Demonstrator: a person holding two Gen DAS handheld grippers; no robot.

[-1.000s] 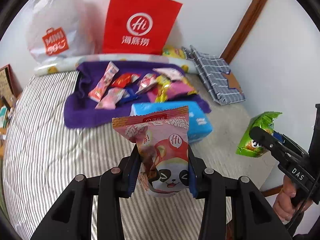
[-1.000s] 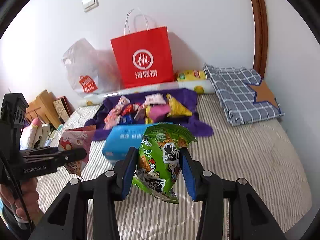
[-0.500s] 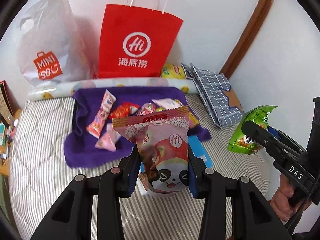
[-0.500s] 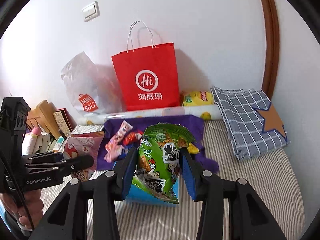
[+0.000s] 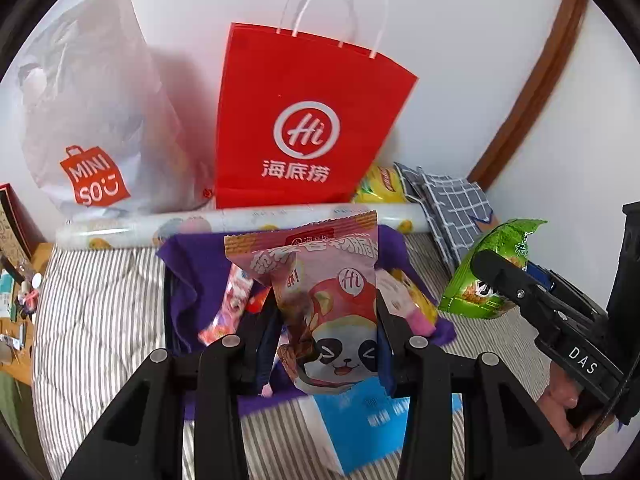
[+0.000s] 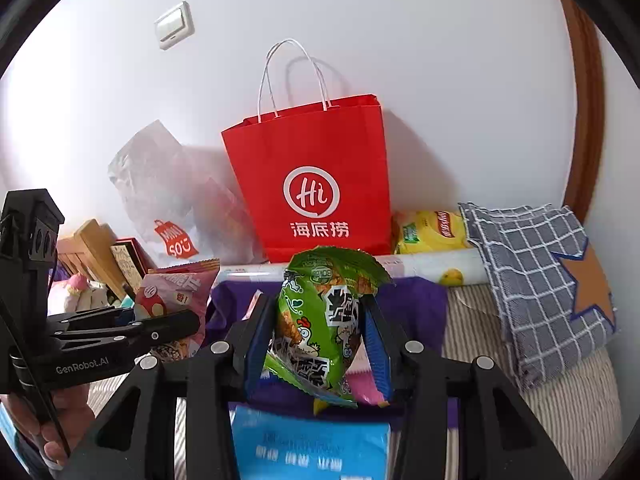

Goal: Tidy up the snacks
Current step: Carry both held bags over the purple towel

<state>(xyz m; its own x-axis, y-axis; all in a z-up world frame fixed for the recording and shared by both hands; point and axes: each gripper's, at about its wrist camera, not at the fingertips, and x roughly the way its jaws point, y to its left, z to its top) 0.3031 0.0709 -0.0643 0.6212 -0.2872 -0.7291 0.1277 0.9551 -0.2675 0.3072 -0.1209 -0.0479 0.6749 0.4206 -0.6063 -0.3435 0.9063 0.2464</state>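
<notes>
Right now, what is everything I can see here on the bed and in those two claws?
paper bag: 1, red, upright against the wall
plastic bag: 1, clear white, left of the paper bag
cloth: 1, purple, spread on the striped bed, small snacks on it
roll: 1, pale printed, behind the cloth
yellow pack: 1, right of the paper bag
checked fabric: 1, grey-blue, folded at right
blue pack: 1, nearest the cameras
pink snack: 1, in the left claw
green snack: 1, in the right claw
left claw: black, shut
right claw: black, shut
</notes>
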